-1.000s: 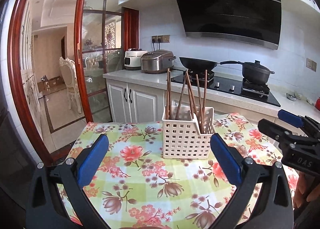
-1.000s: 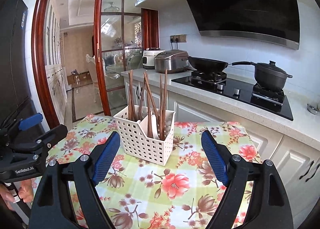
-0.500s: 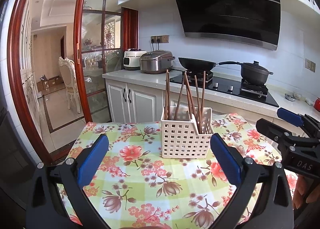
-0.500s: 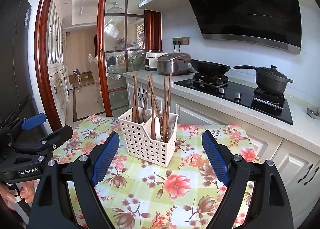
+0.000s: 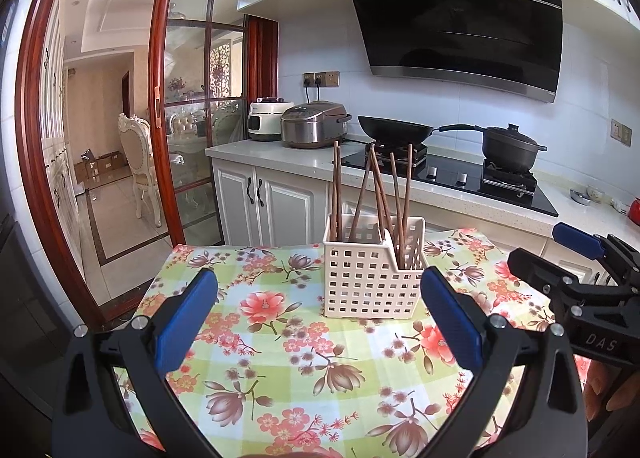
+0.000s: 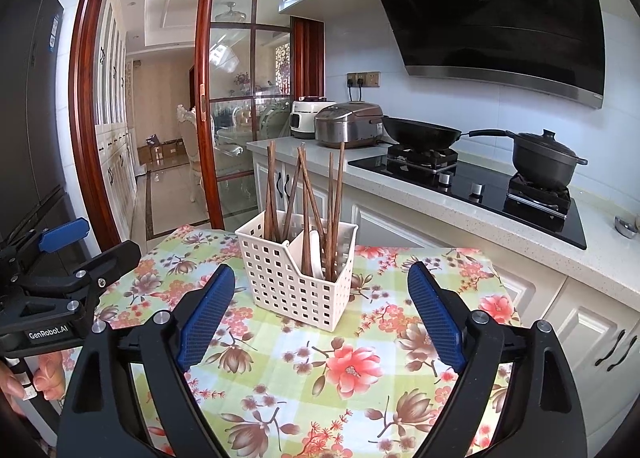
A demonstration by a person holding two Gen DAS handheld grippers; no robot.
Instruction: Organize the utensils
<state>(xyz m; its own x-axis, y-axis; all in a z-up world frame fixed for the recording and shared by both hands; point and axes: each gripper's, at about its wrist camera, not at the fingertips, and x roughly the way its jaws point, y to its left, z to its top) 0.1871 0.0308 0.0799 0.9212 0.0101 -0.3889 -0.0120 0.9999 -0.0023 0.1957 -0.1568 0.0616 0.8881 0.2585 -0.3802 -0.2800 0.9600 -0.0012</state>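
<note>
1. Change from a second ago — right gripper (image 6: 320,310) jaws just been opening a shade further, now spread about as wide as seen; nothing between the blue pads (image 6: 206,314), nothing held.
2. Otherwise matching the earlier frames: basket, chopsticks and both tools in much the same places, only a slight shift of framing.
3. Left gripper (image 5: 320,318) — jaws spread wide, blue pads apart, empty; held low over the near part of the table.
4. White slotted basket (image 5: 372,282) — upright on the flowered tablecloth (image 5: 280,338), toward the far side of the table, ahead of both grippers and touching neither.
5. Brown chopsticks (image 5: 372,194) — standing in the basket, leaning at differing angles, spread over two compartments; a pale flat utensil (image 6: 316,254) in the right-hand compartment, kind not clear.
6. Open room: bare cloth all round the basket, widest on the near side between basket and pads.
7. Edges — far table edge close behind the basket; left edge falling away toward the tiled floor and the red-framed glass door (image 5: 160,138).
8. Behind the table: white counter (image 5: 280,162) with two cookers, wok and lidded pot on the black hob (image 5: 460,178), well apart from the basket.
9. Fingers of a hand (image 6: 36,378) visible on the left tool's handle in the right view.
</note>
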